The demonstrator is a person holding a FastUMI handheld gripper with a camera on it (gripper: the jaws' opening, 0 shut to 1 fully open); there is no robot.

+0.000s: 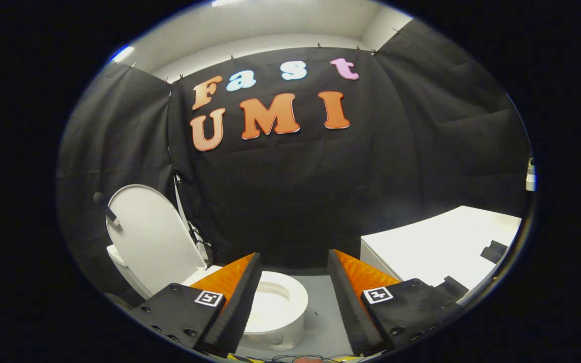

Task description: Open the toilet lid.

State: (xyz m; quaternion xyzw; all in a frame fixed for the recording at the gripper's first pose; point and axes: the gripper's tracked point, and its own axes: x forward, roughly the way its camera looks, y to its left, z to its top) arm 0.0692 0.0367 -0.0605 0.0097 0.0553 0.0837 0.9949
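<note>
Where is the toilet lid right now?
In the gripper view, the toilet lid stands raised behind the toilet bowl, beyond the open gripper, which holds nothing.

1. Ceiling lights (pixel 123 53) shine from above; the booth is moderately bright.
2. Fisheye bending warps the edges.
3. The white toilet lid (pixel 152 237) looks slightly glary, perhaps overexposed.
4. Focus is mostly sharp.

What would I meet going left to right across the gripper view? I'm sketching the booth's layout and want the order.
Raised toilet lid → toilet bowl → grey floor → white table. The open gripper holds nothing; the bowl sits just beyond its fingers.
</note>
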